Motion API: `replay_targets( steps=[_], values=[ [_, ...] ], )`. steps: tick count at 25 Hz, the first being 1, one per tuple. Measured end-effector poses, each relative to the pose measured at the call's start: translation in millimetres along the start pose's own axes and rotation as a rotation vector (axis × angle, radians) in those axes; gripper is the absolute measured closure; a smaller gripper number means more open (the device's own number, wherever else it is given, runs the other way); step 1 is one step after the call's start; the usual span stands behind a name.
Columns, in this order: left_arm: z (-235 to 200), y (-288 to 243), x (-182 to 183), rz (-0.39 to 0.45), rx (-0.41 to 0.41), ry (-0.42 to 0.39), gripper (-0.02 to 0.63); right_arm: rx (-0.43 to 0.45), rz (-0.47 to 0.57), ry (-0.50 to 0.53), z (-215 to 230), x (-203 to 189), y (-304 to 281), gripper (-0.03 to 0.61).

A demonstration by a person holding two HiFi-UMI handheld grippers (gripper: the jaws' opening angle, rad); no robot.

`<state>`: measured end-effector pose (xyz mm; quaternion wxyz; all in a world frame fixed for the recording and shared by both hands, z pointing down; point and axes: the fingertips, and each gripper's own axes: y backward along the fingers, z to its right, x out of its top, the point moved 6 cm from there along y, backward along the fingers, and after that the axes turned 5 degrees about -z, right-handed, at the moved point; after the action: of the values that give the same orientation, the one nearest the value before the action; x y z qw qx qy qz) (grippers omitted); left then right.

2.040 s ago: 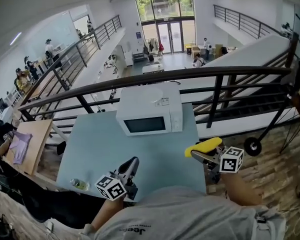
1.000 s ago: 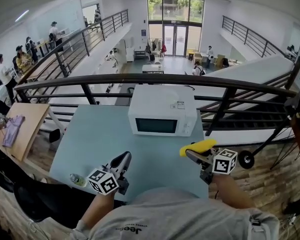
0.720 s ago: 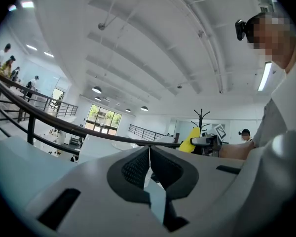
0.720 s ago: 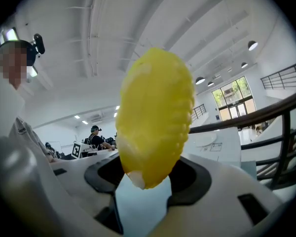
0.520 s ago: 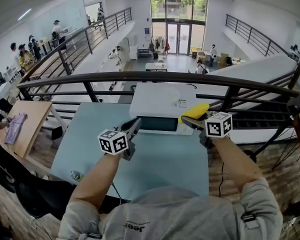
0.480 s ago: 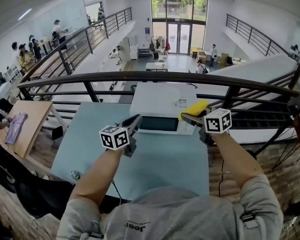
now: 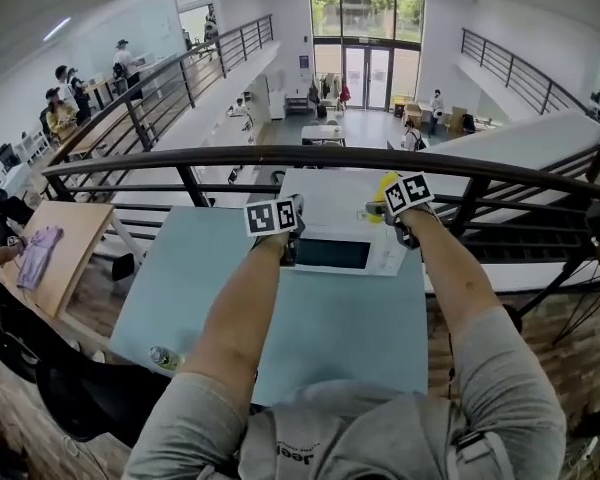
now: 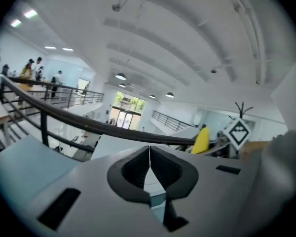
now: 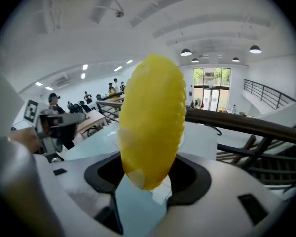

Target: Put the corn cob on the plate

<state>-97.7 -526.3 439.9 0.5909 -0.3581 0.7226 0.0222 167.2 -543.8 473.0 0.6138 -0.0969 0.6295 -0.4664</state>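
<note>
Head view: right tongs (image 7: 377, 206) clamped on corn cob (image 7: 387, 181), left tongs (image 7: 296, 206) together, by microwave (image 7: 335, 196).

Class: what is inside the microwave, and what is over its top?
Over the top of the microwave, the right tongs hold the corn cob. The inside is hidden behind its closed, dark door.
</note>
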Motion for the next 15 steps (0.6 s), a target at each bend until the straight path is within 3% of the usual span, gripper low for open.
replay_targets(
  steps=[4, 15],
  values=[
    [37, -13, 14, -0.002, -0.090, -0.136, 0.595, -0.080, -0.075, -0.037, 14, 10, -21, 0.314],
    [13, -20, 5, -0.008, -0.073, -0.106, 0.595, -0.069, -0.123, -0.002, 10, 32, -56, 0.314]
  ],
)
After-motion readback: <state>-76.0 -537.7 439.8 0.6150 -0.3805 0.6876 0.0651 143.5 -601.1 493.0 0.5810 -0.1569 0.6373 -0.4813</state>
